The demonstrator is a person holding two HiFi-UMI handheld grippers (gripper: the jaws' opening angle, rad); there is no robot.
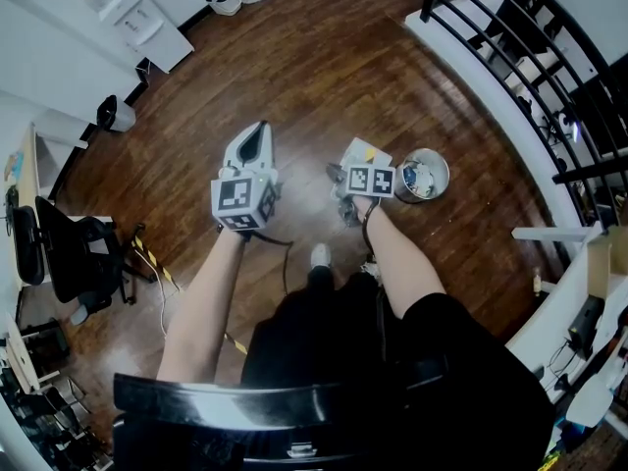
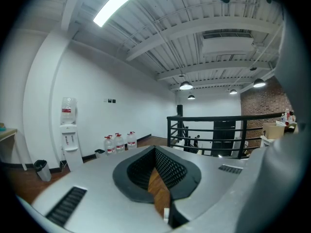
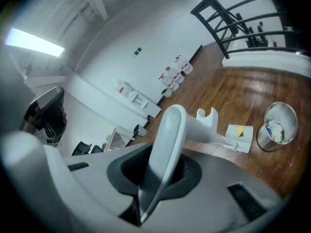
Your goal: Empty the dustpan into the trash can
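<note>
The right gripper (image 3: 163, 161) clamped the white dustpan (image 3: 214, 132) by its handle, the left gripper (image 2: 156, 155) sat shut, empty, steel trash can (image 3: 266, 139) just beside the pan.

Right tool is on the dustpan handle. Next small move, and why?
Probably lift the dustpan slightly and swing it toward the trash can. The right tool grips its handle, and it sits on the floor beside the can with a yellow scrap inside.
</note>
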